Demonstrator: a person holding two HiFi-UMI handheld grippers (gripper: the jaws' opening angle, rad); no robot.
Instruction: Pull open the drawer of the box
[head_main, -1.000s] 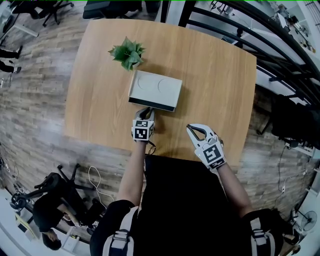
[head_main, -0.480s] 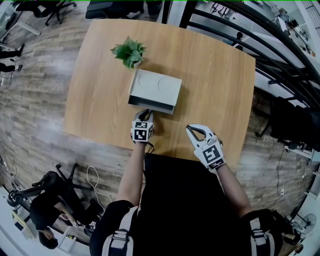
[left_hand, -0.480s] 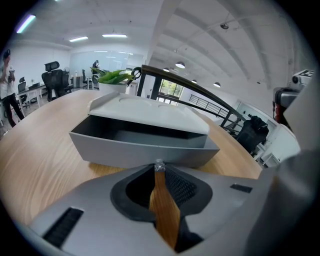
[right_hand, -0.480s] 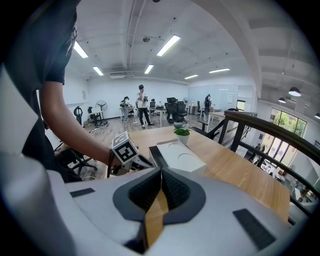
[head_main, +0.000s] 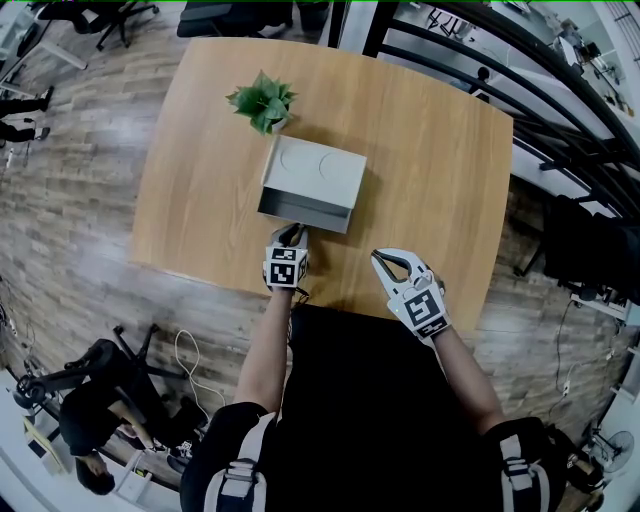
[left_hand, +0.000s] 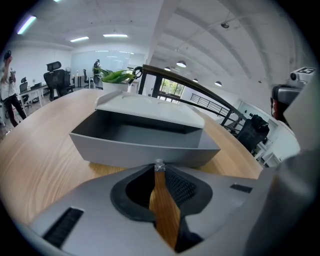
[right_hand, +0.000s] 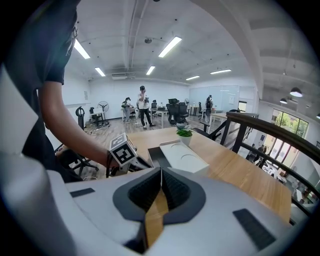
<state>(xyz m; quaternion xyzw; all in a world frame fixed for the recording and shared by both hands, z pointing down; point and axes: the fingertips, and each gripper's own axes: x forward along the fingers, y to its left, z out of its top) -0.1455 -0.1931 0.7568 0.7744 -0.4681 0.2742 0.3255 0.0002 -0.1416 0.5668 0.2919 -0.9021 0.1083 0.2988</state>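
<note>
At the left of the wooden table I see a small potted plant, standing just beside the far left corner of the box. The box is pale grey with two round shapes pressed into its lid, and it lies near the middle of the table. Its drawer sticks partway out of the side facing me, and in the left gripper view the darker grey inside of the drawer shows under the lid. My left gripper is at the middle of the drawer front, angled downward. In its own view the jaws of the left gripper are pinched on the drawer's small shiny knob, with the pads closed around it. Further right, well apart from the box, my right gripper hovers over bare tabletop near the edge closest to me. In its own view the right gripper has its jaws pressed together on nothing, with the box and the plant beyond
</note>
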